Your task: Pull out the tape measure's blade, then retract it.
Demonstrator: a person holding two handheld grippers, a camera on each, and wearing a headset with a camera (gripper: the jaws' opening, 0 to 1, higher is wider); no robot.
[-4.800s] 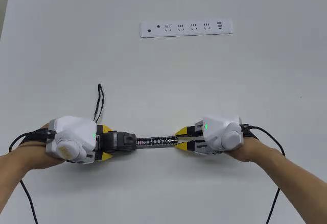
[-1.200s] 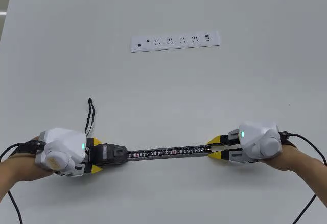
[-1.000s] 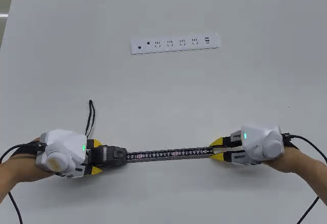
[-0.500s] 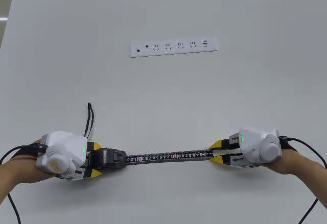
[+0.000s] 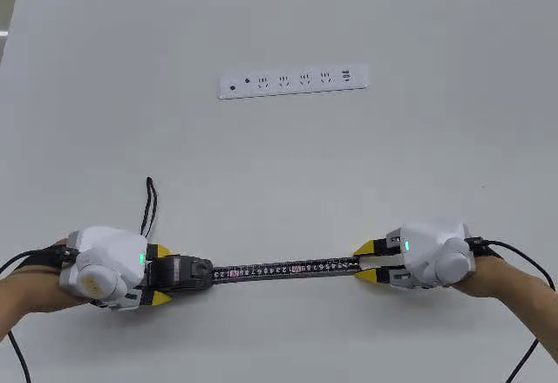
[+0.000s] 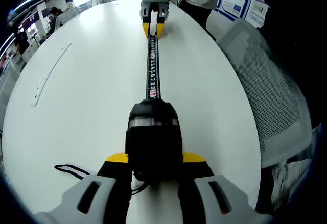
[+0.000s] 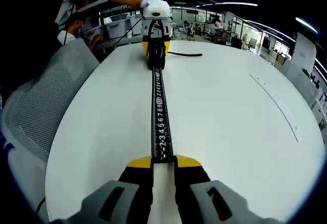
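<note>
- Head view: the tape measure (image 5: 187,272) lies on the surface (image 5: 418,156), nearer the person than the power strip (image 5: 292,80), its black case clamped between the jaws of the left tool (image 5: 164,274).
- Its blade (image 5: 288,269) runs straight out from the case to the right tool (image 5: 362,262), whose jaws pinch its tip.
- A black cord (image 5: 149,204) trails from the case towards the strip.

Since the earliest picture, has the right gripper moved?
Yes, rightward. The right gripper was below the middle of the power strip; now its tips sit below the strip's right end, with more blade out.
</note>
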